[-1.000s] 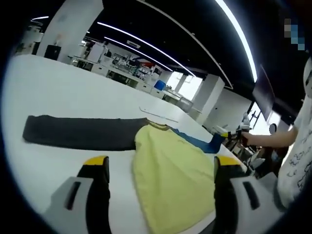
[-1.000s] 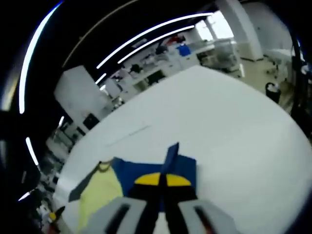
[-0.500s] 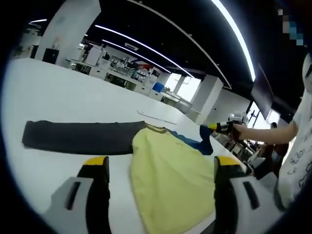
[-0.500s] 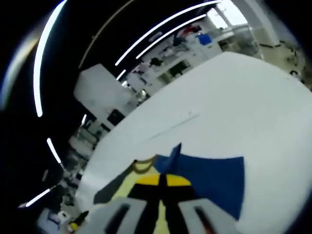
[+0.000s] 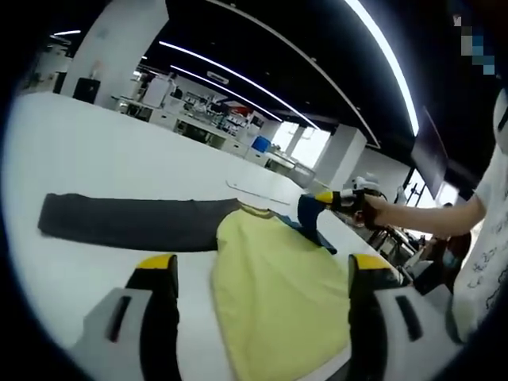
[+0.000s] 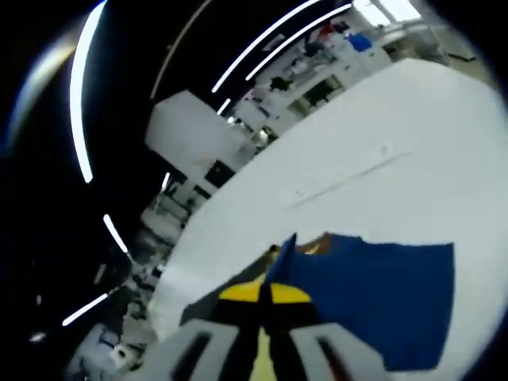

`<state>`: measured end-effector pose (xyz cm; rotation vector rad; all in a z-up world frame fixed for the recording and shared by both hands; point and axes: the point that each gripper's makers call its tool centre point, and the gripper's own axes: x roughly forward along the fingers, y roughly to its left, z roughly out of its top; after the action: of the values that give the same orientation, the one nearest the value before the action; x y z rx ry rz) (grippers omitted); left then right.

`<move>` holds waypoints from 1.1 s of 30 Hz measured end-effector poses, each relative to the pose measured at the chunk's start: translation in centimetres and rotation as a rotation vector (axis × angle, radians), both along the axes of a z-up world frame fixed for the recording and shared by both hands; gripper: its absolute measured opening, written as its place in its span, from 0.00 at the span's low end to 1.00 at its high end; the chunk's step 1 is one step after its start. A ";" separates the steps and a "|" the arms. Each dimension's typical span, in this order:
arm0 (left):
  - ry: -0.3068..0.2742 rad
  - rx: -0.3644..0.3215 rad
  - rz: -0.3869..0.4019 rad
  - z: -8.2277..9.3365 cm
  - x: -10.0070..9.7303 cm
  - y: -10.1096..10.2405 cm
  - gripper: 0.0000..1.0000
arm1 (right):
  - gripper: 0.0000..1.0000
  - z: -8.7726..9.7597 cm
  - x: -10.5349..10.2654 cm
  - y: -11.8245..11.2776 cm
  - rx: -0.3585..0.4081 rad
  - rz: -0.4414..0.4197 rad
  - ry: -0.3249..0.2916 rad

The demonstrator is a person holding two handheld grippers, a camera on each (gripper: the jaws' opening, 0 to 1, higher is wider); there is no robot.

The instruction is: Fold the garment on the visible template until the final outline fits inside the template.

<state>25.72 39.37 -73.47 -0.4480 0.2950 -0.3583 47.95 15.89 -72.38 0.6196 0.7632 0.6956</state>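
A garment lies on the white table [image 5: 119,159], with a yellow body [image 5: 270,278], a dark grey sleeve [image 5: 135,222] stretched out to the left, and a blue sleeve [image 5: 308,213]. My right gripper [image 5: 323,197] is shut on the blue sleeve's end and holds it lifted near the collar. In the right gripper view, the yellow-tipped right gripper [image 6: 263,292] pinches the blue sleeve [image 6: 373,294], which drapes out to the right. My left gripper [image 5: 262,266] is open, its jaws standing wide apart over the yellow body. A thin template line [image 5: 258,189] runs just beyond the collar.
A person's hand [image 5: 381,210] holds the right gripper, and their white shirt [image 5: 484,262] fills the right edge. The same thin line [image 6: 349,176] crosses the table [image 6: 397,119] beyond the sleeve. Desks and equipment [image 5: 198,107] stand far behind the table.
The right gripper has carried the blue sleeve up and leftward, from the garment's outer side to near the collar. The left gripper has stayed open in place.
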 end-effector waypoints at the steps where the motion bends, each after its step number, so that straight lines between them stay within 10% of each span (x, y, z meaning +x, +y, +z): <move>1: 0.001 0.001 0.002 0.0 0.0 0.1 0.86 | 0.00 0.0 0.0 0.6 -0.001 0.006 -0.002; 33: 0.039 -0.015 0.019 -0.9 -0.9 -0.4 0.86 | 0.00 -4.7 -1.7 16.3 -0.102 0.191 -0.046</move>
<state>24.81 39.00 -74.35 -0.4722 0.3256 -0.3337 46.29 32.23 -77.10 0.4397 0.8166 0.8375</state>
